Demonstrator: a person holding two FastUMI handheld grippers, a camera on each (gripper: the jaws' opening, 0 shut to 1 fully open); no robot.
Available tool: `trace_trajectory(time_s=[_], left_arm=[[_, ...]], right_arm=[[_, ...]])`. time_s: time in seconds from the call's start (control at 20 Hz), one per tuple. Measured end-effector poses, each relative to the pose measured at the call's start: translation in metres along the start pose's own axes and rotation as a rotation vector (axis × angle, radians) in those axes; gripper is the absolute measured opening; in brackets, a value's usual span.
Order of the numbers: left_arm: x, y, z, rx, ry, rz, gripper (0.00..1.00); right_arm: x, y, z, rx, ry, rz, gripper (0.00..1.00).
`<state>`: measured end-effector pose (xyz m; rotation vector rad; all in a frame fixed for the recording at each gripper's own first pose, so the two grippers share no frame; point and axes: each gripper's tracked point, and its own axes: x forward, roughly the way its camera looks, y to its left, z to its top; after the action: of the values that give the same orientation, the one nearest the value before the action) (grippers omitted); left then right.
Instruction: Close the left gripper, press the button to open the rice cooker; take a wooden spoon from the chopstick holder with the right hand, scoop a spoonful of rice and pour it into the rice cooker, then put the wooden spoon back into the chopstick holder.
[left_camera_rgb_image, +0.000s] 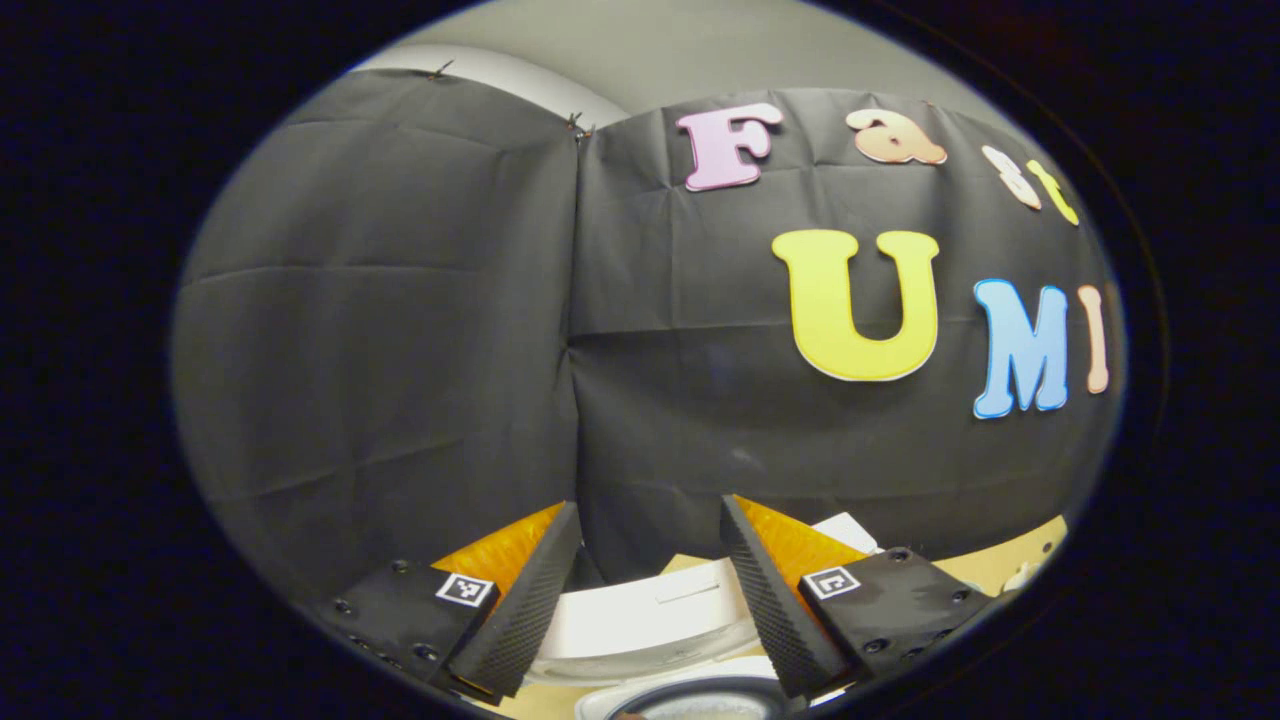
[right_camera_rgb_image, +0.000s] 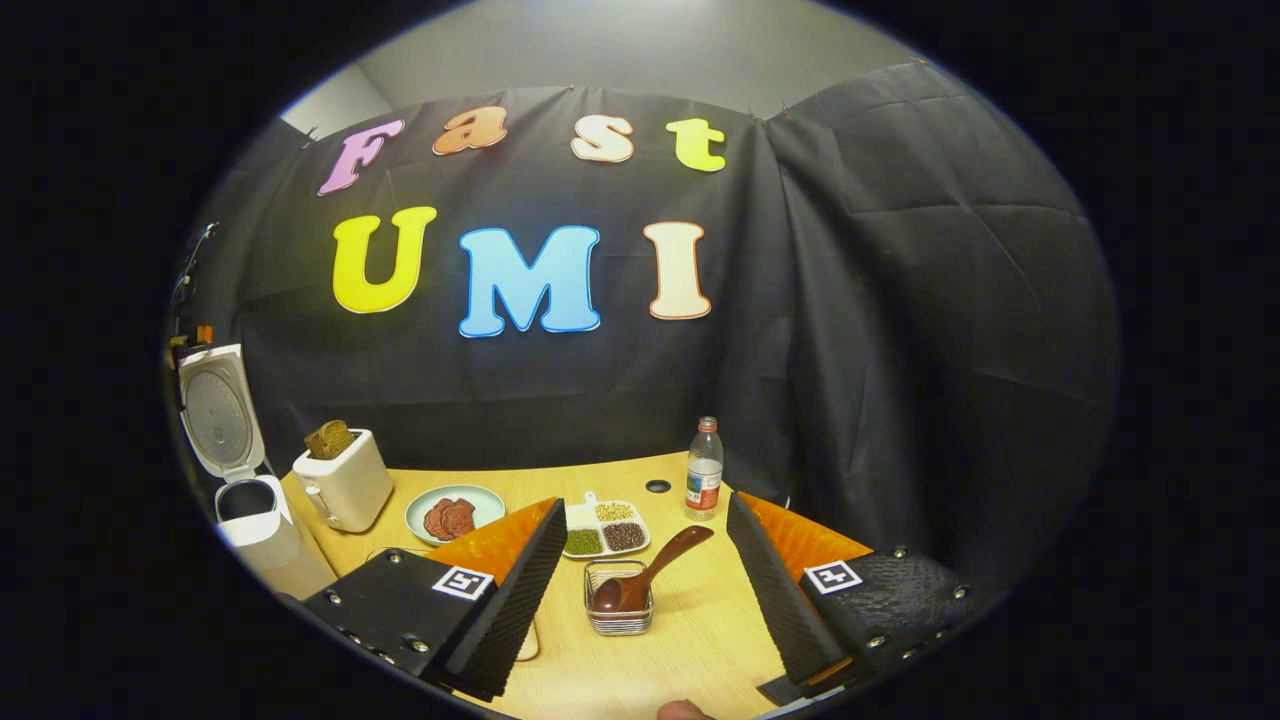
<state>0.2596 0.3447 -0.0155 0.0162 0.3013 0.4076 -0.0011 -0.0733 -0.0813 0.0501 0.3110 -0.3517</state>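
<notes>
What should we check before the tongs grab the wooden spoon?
1. Rice cooker lid up: ok, it stands open.
2. Wooden spoon in the chopstick holder: ok, bowl down, handle leaning up to the right.
3. Right tongs open: ok, wide apart and holding nothing.
4. Spoon lined up with the right tongs: ok, it sits ahead between the two fingers.
5. Left tongs out of the way: cannot tell; they are open and face the wall.
6. Rice ready in the divided dish: cannot tell which grains are rice.

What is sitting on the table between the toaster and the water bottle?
In the right gripper view, a plate and a small divided dish of beans lie between the toaster and the water bottle.
</notes>
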Motion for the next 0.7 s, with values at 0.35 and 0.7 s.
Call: trace_trajectory(time_s=[0.35,0.7], left_arm=[[-0.006,-0.006,-0.012,-0.051,0.028,-0.019,1.0],[-0.045,-0.024,-0.023,-0.049,0.021,-0.001,0.91]], right_arm=[[0.005,-0.007,0.001,-0.013,-0.003,0.033,0.98],[0.017,-0.015,-0.003,-0.02,0.012,0.09,1.0]])
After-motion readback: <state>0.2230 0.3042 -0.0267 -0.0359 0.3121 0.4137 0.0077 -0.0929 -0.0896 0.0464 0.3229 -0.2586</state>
